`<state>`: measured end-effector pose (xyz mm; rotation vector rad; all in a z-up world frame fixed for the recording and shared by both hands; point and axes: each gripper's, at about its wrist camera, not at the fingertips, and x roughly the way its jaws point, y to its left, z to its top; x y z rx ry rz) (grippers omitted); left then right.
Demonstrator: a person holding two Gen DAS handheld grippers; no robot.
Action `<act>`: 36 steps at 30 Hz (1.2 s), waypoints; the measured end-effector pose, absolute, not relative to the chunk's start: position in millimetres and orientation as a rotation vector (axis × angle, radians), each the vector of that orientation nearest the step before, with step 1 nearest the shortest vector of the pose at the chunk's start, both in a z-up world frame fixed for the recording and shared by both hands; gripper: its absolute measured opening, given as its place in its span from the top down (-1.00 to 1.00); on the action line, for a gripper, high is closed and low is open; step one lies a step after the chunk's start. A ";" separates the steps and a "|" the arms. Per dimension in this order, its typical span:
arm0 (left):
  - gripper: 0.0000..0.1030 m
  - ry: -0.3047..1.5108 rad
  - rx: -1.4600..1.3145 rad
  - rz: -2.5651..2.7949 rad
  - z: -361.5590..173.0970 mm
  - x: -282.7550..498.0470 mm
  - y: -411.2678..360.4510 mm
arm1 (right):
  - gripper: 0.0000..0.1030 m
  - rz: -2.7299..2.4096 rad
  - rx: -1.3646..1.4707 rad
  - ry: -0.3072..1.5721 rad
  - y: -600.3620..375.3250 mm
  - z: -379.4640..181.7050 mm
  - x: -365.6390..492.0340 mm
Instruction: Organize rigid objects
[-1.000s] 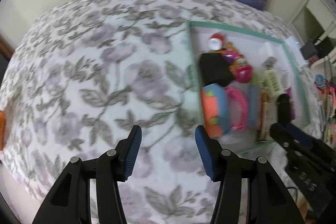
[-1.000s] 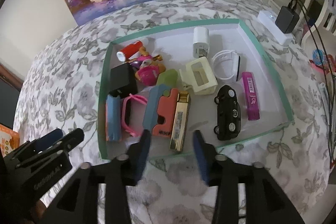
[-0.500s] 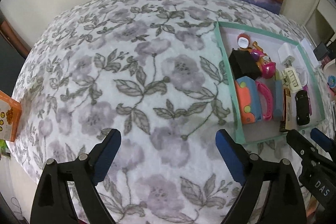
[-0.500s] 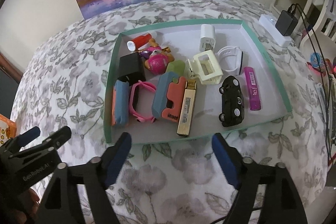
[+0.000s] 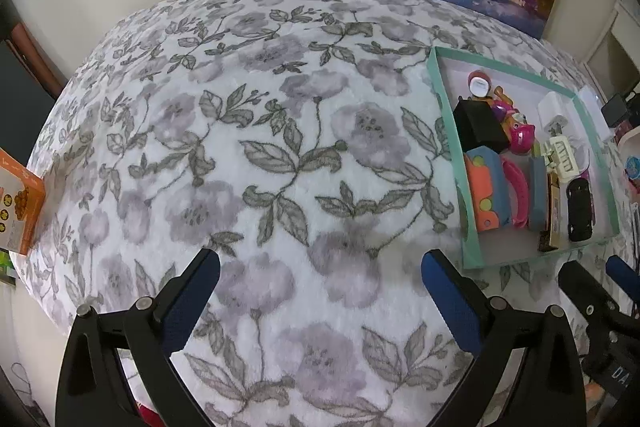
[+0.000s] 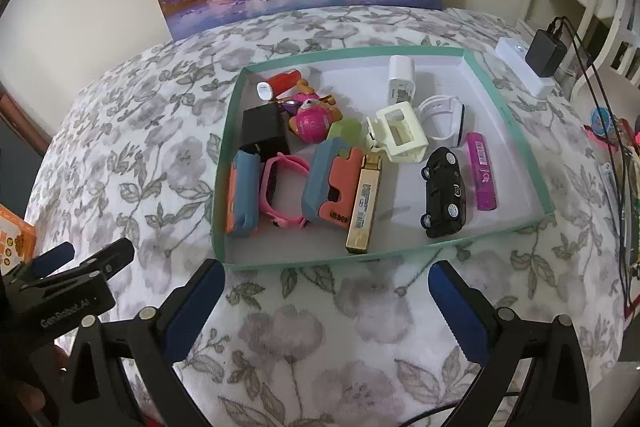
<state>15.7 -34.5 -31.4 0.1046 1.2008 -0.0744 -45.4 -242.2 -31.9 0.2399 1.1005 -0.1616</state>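
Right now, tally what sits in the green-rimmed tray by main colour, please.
Tray contents:
Black: 2 (box, toy car)
Pink or magenta: 3 (watch, round toy, tube)
White or cream: 3
Blue-orange: 2
Red: 1
Gold: 1
Pale green: 1
Total: 13

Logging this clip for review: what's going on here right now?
A person holds two tongs above a floral-covered table; both have just been opening and now stand wide, nothing between them. The right tongs hover before the shallow green-rimmed tray, which holds a black toy car, a gold rectangular lighter and other small items. The left tongs hang over bare cloth beside it.
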 end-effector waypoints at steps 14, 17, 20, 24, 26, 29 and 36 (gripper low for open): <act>-0.95 1.140 0.058 -0.022 -11.1 3.3 -19.9 | -1.00 -0.157 0.257 1.078 -246.3 -28.2 -51.5; -0.95 1.132 0.072 -0.020 -9.6 1.5 -20.9 | -1.00 -0.165 0.252 1.078 -245.9 -28.2 -51.6; -0.95 1.122 0.091 -0.021 -7.6 -0.8 -22.3 | -1.00 -0.172 0.243 1.079 -244.7 -28.3 -50.9; -0.95 1.110 0.091 -0.029 -4.1 -3.0 -21.6 | -1.00 -0.170 0.221 1.082 -240.5 -29.0 -49.8; -0.95 1.110 0.092 -0.036 -3.6 -3.5 -21.6 | -1.00 -0.173 0.214 1.085 -238.9 -29.8 -49.2; -0.95 1.108 0.097 -0.038 -3.2 -4.0 -20.8 | -1.00 -0.181 0.205 1.088 -237.7 -30.6 -48.4; -0.95 1.119 0.092 -0.034 -4.8 -3.0 -19.1 | -1.00 -0.191 0.182 1.093 -234.6 -31.3 -47.0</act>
